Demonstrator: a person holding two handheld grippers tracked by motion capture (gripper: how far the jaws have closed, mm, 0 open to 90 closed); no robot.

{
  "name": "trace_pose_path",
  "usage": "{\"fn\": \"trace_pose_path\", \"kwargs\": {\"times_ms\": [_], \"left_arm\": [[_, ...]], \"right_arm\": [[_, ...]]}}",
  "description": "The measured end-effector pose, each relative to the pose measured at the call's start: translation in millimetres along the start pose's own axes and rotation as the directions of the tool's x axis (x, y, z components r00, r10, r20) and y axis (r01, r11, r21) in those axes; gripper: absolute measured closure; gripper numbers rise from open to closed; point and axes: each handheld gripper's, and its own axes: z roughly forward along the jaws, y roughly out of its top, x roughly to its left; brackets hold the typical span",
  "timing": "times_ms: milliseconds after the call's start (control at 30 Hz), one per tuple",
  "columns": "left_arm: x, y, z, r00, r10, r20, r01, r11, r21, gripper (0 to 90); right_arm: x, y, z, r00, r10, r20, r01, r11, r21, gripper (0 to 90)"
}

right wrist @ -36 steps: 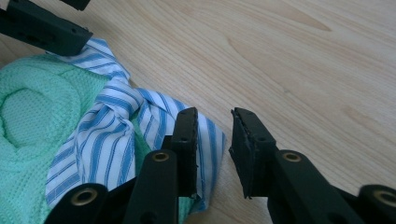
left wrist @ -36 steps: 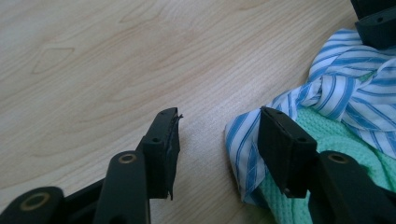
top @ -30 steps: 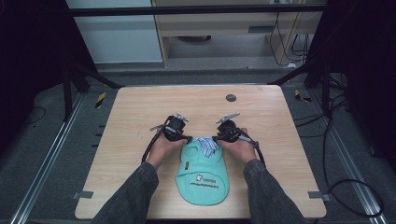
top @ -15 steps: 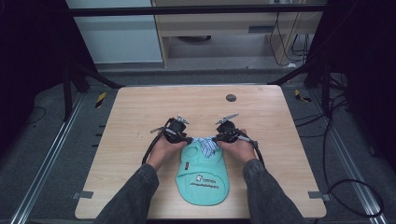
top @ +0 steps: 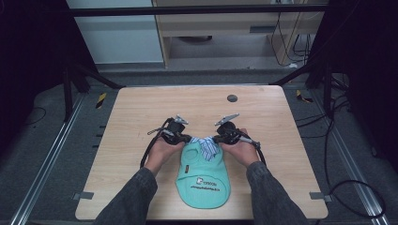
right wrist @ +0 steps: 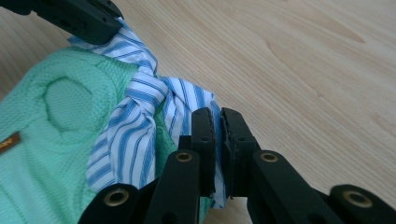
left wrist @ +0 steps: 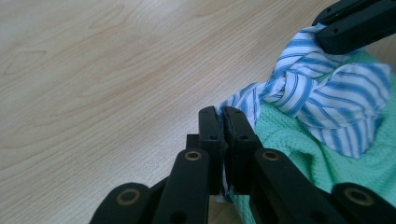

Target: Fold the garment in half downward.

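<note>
A wooden table; a dark round disc on it.

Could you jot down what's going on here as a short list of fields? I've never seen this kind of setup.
Garment: small mint-green knitted top with a blue-and-white striped collar, lying flat
Surface: light wooden table
Left gripper: jaws just closed, shut on the collar's left end
Right gripper: jaws just closed, shut on the collar's right end
Other item: small dark round disc near the far edge
</note>
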Motion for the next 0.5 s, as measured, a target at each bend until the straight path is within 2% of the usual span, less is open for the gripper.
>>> {"fn": "trace_pose_path", "kwargs": {"times_ms": [200, 367, 500], "left_arm": [[-6.8, 3.5, -15.7, 0.9994, 0.034, 0.008, -0.034, 0.9993, -0.016, 86.7], [-9.4, 9.0, -26.5, 0.9979, 0.063, 0.013, -0.063, 0.9979, -0.017, 86.8], [-8.6, 14.7, -32.0, 0.9973, 0.070, 0.022, -0.070, 0.9974, -0.020, 86.8]], "right_arm": [[3.8, 2.5, -18.7, 0.9998, -0.018, -0.001, 0.018, 0.999, -0.042, 84.5], [8.2, 6.1, -30.6, 0.9994, -0.036, -0.004, 0.035, 0.999, -0.039, 84.5], [9.4, 11.5, -40.0, 0.9985, -0.055, -0.007, 0.054, 0.998, -0.041, 84.5]]}}
